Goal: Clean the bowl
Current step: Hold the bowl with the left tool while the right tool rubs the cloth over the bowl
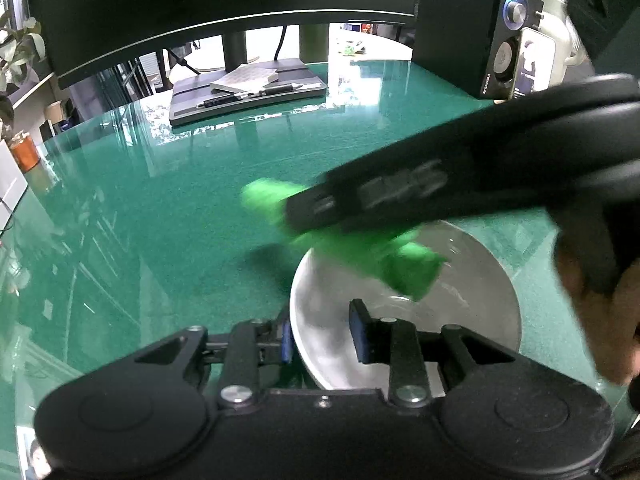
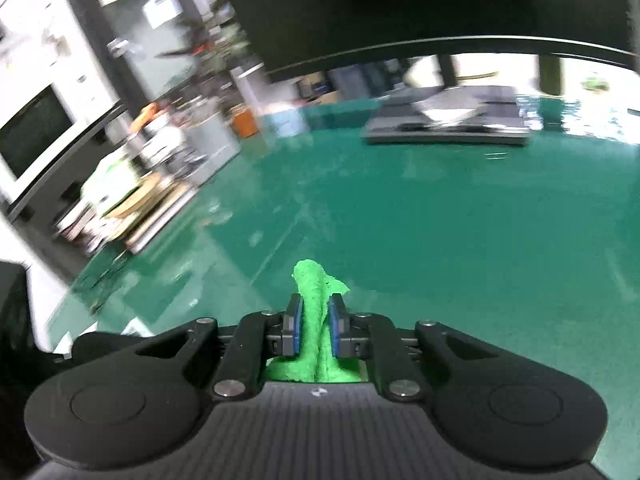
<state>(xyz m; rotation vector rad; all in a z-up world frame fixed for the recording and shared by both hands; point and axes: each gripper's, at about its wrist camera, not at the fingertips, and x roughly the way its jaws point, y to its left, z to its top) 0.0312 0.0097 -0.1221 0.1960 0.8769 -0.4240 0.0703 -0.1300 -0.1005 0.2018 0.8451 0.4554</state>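
Note:
A grey bowl sits on the green glass table, near its front. My left gripper is shut on the bowl's near-left rim, one blue pad outside the wall and the other inside. My right gripper is shut on a bright green cloth, which sticks out past the pads. In the left wrist view the right gripper comes in blurred from the right above the bowl. The cloth hangs from it over the bowl's far side. I cannot tell whether it touches the bowl.
A person's hand holds the right gripper at the right edge. At the back a grey stand with a notebook and pens lies under a large monitor. A black speaker stands back right, an orange container far left.

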